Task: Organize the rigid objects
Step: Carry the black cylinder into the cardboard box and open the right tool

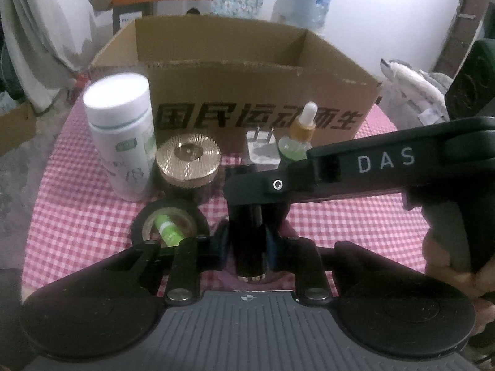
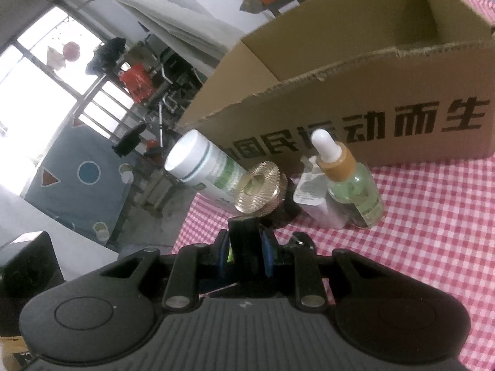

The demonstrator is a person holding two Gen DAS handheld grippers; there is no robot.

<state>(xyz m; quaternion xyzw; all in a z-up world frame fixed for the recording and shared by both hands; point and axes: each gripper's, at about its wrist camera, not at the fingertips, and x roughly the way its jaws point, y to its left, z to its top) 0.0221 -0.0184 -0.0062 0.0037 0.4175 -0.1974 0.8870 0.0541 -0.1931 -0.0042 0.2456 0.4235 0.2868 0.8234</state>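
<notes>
Between both grippers, the left gripper [image 1: 247,244] and right gripper [image 1: 256,185] each clench the black cylinder [image 1: 247,235], apparently a handover toward the cardboard box [image 1: 256,89] ahead

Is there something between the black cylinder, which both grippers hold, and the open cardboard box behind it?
Yes. The gold-lidded jar, white charger plug and dropper bottle stand on the cloth between the black cylinder and the cardboard box. Its near wall rises too.

On the table [image 1: 355,232], a bottle [image 1: 122,136], jar [image 1: 188,162], plug [image 1: 262,150] and dropper [image 1: 298,137] stand before the box [image 1: 263,92]
</notes>
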